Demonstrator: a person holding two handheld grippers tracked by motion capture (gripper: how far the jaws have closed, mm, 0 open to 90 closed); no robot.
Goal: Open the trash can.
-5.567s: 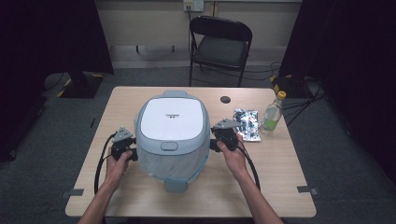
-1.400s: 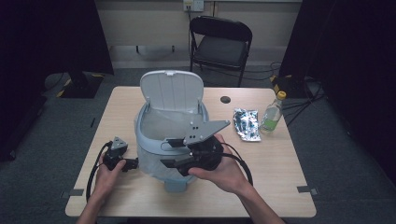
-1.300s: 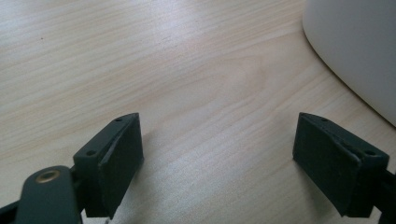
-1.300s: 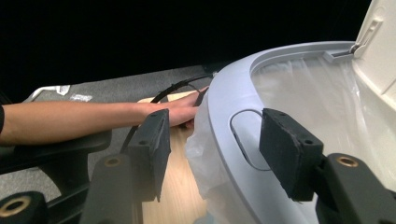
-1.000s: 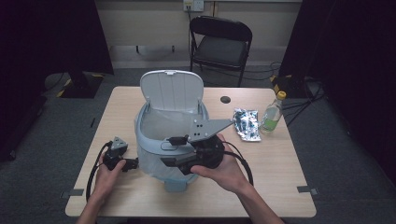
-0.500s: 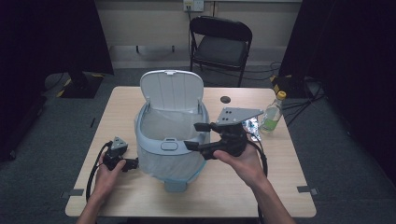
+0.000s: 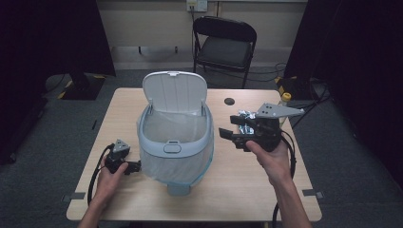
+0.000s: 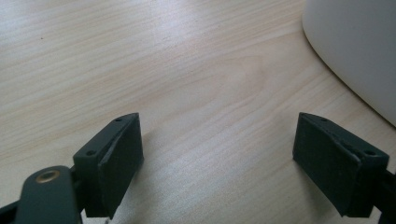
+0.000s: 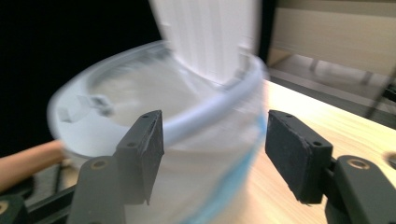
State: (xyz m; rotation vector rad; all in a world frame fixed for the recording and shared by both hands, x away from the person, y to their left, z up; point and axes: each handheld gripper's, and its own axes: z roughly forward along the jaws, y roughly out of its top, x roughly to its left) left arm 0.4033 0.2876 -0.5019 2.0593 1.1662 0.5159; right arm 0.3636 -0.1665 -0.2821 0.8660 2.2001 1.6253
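Observation:
A pale grey lidded bin (image 7: 175, 142) stands mid-table with its lid (image 7: 175, 92) swung up and a clear liner bag inside. My right gripper (image 7: 231, 129) hovers just right of the bin's rim, open, pointing left at it. In the right gripper view the blurred bin (image 9: 196, 154) and lid (image 9: 210, 37) lie beyond my open right gripper (image 9: 215, 135), nothing between the jaws. My left gripper (image 7: 134, 165) rests low at the bin's left side, open. In the left gripper view, the left gripper (image 8: 219, 140) frames bare wood, the bin wall (image 8: 359, 46) at upper right.
On the wooden table (image 7: 247, 190), a crumpled foil wrapper (image 7: 246, 116) lies behind the right gripper. A green-tinted bottle (image 7: 283, 102) stands near the right edge, a small black disc (image 7: 229, 101) at the back. A folding chair (image 7: 223, 45) stands beyond the table.
The bin's lid, shut at first, now stands open. My right gripper has drawn back from over the bin's front to its right side. The left gripper has stayed put.

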